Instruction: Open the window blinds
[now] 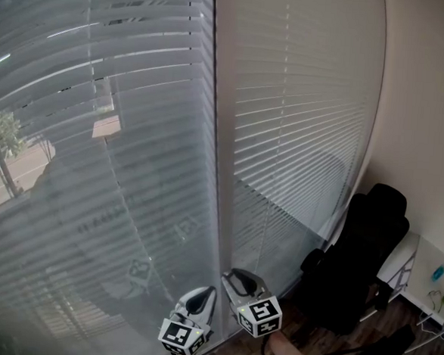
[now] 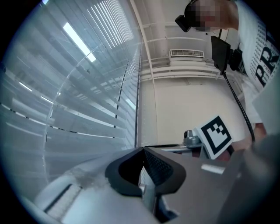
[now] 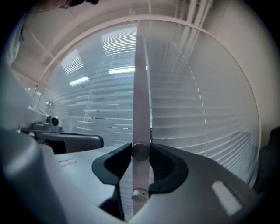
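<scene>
Okay, my right gripper [image 3: 141, 154] is clamped on the wand [image 3: 141, 96], a smooth pale rod hanging where the two blinds meet. My left gripper [image 2: 143, 151] sits just beside it, jaws together and holding nothing. The left blind [image 1: 116, 173] already lets the street show through its thin flat slats. The right blind [image 1: 300, 140] looks mostly shut, so I reckon there's more twisting left.

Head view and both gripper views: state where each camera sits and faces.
Head view: on the person's head, down at the blinds; left gripper and right gripper show.
Left gripper view: on that gripper, along shut jaws beside the blinds; person's torso shows.
Right gripper view: along jaws clamping a pale rod, facing blinds.
Shared: blinds in all.
</scene>
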Tool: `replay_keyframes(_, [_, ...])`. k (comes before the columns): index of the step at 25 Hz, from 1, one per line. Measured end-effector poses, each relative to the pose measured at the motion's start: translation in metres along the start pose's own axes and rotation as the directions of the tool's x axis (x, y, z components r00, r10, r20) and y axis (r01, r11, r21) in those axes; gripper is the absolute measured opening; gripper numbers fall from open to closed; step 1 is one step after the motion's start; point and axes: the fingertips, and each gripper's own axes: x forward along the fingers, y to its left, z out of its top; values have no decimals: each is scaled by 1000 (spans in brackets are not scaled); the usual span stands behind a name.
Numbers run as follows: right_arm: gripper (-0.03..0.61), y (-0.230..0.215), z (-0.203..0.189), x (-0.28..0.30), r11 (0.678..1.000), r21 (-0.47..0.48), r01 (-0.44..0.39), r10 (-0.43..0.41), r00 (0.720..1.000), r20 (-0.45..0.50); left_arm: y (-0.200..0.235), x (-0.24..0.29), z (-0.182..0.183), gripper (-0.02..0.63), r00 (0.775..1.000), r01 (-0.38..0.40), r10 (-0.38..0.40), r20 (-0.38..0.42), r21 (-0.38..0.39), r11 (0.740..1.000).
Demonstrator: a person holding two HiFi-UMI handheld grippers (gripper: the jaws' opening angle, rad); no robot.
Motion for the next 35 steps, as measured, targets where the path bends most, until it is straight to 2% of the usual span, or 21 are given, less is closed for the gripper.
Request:
replay_keyframes(2, [137, 5, 4, -2, 988, -153, -3, -1, 1000, -23, 1, -1, 1, -6, 1000, -4, 4, 3, -3, 1000])
replay_keyframes(5, [146, 10, 6, -2, 943, -333, -6, -15, 998, -60, 1, -1, 1, -6, 1000, -4, 5, 4, -6, 1000])
replay_keyframes(8, [146, 11, 2, 2, 902, -431, -11, -34, 995, -98, -2, 1, 1, -6, 1000, 1, -1, 7, -6, 1000])
replay_keyframes(10, [146, 10, -3, 4, 891, -454, -14, -41, 993, -112, -3, 2, 1, -6, 1000, 4, -4, 7, -6, 1000])
replay_keyframes(18, [135, 8, -4, 5, 912, -409, -12, -31, 995, -99, -1, 2, -1, -6, 1000, -2, 2, 2, -11, 1000])
replay_keyframes(24, [133, 6, -6, 4, 968, -250, -14, -5, 997, -76, 1, 1, -2, -6, 1000, -7, 7, 2, -15, 1000])
replay_keyframes(32, [133, 1, -8, 4, 997, -73, -13, 10, 999, -51, 0, 1, -1, -6, 1000, -5, 5, 5, -16, 1000])
replay_keyframes(35, [133, 0, -7, 4, 999, -37, -12, 11, 999, -43, 1, 1, -2, -6, 1000, -5, 5, 4, -16, 1000])
